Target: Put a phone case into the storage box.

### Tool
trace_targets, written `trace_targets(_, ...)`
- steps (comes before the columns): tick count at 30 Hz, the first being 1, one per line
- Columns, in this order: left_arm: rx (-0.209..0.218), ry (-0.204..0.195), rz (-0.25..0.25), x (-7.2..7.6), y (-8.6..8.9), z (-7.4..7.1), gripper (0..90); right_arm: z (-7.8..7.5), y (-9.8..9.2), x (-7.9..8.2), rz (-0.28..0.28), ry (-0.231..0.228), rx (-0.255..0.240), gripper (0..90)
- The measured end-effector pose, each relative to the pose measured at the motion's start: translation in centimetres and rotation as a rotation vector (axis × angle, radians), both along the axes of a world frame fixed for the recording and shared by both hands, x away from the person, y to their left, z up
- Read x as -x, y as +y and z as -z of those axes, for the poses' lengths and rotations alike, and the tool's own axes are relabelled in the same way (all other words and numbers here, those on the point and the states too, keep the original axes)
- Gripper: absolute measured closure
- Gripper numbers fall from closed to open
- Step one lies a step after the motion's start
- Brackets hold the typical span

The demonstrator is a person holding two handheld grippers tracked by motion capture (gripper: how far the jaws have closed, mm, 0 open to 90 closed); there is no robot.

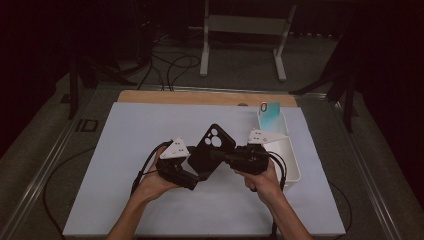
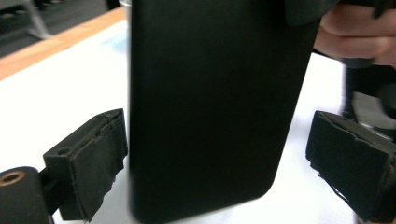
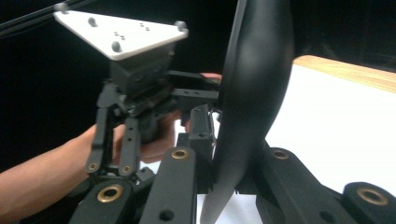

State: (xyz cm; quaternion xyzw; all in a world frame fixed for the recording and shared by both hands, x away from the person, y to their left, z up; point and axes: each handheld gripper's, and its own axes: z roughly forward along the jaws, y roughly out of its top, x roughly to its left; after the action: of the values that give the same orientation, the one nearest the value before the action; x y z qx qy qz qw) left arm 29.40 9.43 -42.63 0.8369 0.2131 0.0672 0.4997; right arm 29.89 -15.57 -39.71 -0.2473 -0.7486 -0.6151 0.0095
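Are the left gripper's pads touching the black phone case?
Apart. In the left gripper view, white table shows between the phone case and each of the pads of the left gripper, so the open jaws only flank it.

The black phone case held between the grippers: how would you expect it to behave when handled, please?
The black phone case probably weighs little, since the right gripper holds it up by one edge. Its smooth matte back looks somewhat slippery; thin walls likely flex.
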Motion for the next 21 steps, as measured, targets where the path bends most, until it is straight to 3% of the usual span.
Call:
trace_targets(5,-0.024,0.030,0.050,0.12,-0.25,0.33,15.5,-0.25,0.32,0.19,-0.047,-0.030,-0.002,81.3)
trace_targets(10,-0.004,0.054,0.078,0.03,-0.18,0.54,21.6,-0.50,0.24,0.05,-0.105,-0.047,-0.004,81.3)
trace_targets(13,-0.012,0.042,0.086,0.16,-0.24,0.55,30.9,-0.50,0.31,0.10,-0.104,-0.052,0.007,81.3)
trace_targets(18,-0.009,0.055,0.118,0.23,-0.03,0.49,33.5,-0.45,0.07,-0.11,-0.104,-0.056,0.020,81.2)
trace_targets(20,-0.019,0.042,0.142,0.53,-0.03,0.60,50.1,-0.65,-0.39,-0.38,-0.073,-0.070,0.014,80.3)
trace_targets(21,-0.027,0.032,0.146,0.64,-0.06,0.61,52.6,-0.66,-0.52,-0.48,-0.071,-0.068,0.013,80.2)
